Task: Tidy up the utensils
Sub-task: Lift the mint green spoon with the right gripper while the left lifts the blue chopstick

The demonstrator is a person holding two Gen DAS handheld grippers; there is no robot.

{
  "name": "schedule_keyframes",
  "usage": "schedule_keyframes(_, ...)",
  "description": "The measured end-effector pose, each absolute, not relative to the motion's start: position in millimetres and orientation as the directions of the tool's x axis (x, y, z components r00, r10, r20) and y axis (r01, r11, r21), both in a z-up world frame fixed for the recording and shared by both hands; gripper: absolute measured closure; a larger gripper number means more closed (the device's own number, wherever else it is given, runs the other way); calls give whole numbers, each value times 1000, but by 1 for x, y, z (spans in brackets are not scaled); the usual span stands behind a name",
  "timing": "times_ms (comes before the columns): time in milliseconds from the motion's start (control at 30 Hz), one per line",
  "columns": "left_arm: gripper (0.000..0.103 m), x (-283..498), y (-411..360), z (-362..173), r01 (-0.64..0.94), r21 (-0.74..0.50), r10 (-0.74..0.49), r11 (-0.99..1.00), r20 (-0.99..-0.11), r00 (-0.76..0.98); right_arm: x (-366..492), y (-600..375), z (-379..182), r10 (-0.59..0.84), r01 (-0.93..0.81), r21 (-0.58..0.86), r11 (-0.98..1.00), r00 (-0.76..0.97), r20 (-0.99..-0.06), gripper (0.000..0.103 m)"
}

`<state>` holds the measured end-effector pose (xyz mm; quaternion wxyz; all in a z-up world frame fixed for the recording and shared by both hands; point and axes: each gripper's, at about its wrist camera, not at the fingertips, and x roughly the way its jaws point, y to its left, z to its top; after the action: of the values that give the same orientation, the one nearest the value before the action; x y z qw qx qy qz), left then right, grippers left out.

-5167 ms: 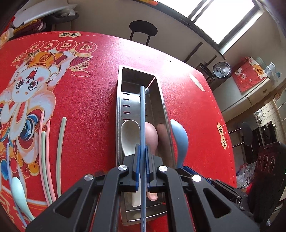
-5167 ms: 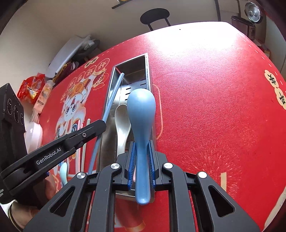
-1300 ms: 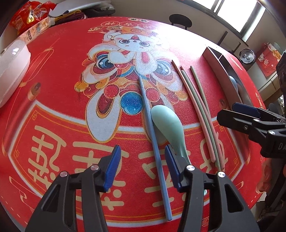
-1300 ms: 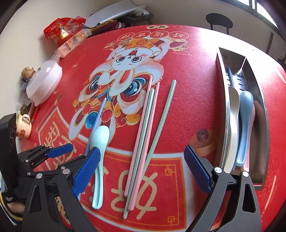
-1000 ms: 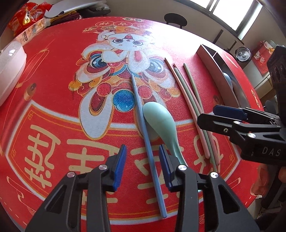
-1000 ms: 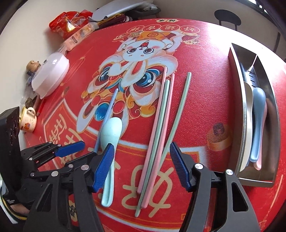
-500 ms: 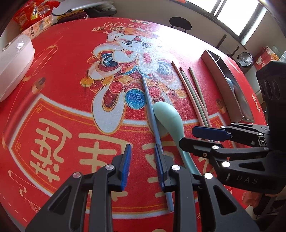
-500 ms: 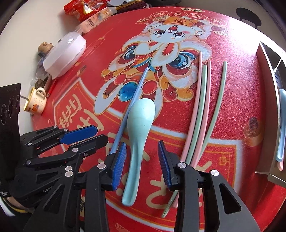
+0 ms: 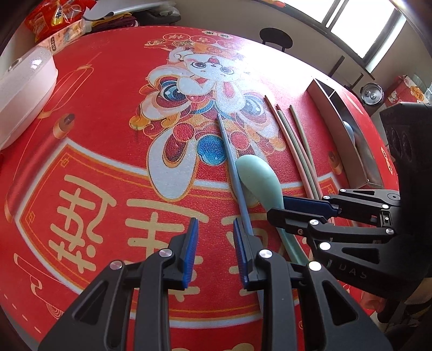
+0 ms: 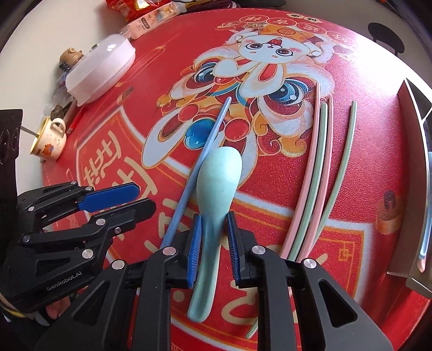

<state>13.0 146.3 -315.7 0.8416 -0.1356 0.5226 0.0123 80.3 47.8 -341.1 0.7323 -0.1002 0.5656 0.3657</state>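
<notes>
A mint green spoon (image 10: 217, 178) lies on the red mat beside a blue chopstick (image 10: 198, 164). My right gripper (image 10: 213, 235) is open with its jaws on either side of the spoon's handle, close to it. In the left wrist view the spoon (image 9: 259, 181) and the blue chopstick (image 9: 233, 172) lie ahead. My left gripper (image 9: 214, 251) is open; the chopstick runs just outside its right finger (image 9: 240, 253). Pink and green chopsticks (image 10: 316, 172) lie to the right. The steel utensil tray (image 9: 340, 129) stands at the far right.
A white lidded dish (image 10: 101, 67) and a small cup (image 10: 50, 141) stand at the mat's left edge. Snack packets (image 9: 54, 19) lie at the back left. Chairs stand beyond the table.
Both grippers have dropped closer to the mat and narrowed. The right one now brackets the green spoon's handle; the left one has shifted so the blue chopstick lies by its right finger.
</notes>
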Motion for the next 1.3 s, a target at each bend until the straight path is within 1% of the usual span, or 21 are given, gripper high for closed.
schedule_keyframes(467, 77, 20, 140, -317, -148, -217, -130, 965, -883, 451, 82, 32, -336, 441, -627, 280, 727, 113, -891, 91)
schedule_keyframes(700, 78, 20, 140, -318, -153, -218, -129, 964, -883, 451, 82, 31, -336, 445, -625, 285, 726, 112, -889, 91)
schedule_keyframes(1100, 77, 19, 141, -318, -152, -225, -136, 962, -883, 449, 77, 37, -343, 445, -636, 308, 708, 63, -893, 93)
schedule_keyframes(1233, 77, 19, 140, -318, -150, -234, -145, 961, -882, 448, 79, 33, -344, 465, -614, 336, 714, 57, -884, 97)
schedule_keyframes(1300, 77, 20, 139, -318, -144, -239, -152, 960, -882, 446, 80, 30, -344, 472, -606, 347, 716, 53, -880, 97)
